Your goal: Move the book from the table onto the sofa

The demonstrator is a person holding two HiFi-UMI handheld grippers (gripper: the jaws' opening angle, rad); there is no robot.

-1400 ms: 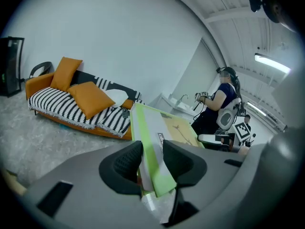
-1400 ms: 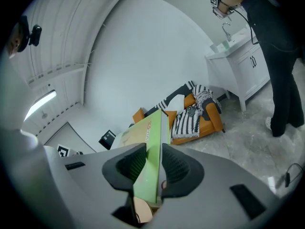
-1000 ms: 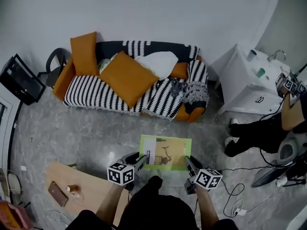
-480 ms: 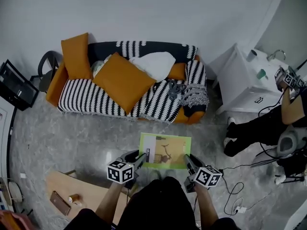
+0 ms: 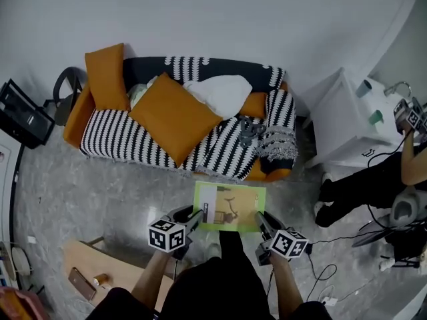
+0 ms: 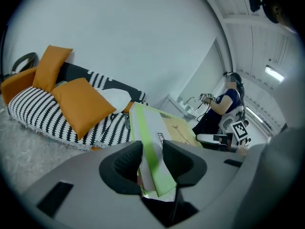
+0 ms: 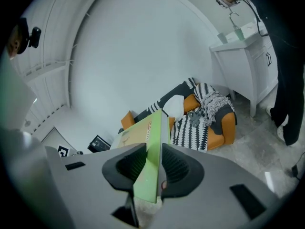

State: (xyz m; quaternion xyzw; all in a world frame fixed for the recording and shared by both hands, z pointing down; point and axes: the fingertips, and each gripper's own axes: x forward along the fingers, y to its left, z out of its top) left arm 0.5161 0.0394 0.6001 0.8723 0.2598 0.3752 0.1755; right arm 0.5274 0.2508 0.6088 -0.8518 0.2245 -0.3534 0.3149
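Carry | I hold the book (image 5: 229,207) mid-frame above the floor, long axis left-right | left gripper (image 5: 195,217) and right gripper (image 5: 260,221) fingers clamp its 2 short edges | sofa (image 5: 127,135) ahead, upper frame, equally near both.

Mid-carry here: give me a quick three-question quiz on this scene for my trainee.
1. How many grippers are shut on the book? A) none B) one C) two
2. True or false: the book already rests on the sofa.
3. Fill in: the largest cushion on the sofa is coloured ____.

Key
1. C: the left gripper and the right gripper each clamp one side edge of the book.
2. False: it is held over the floor, in front of the sofa.
3. Orange.
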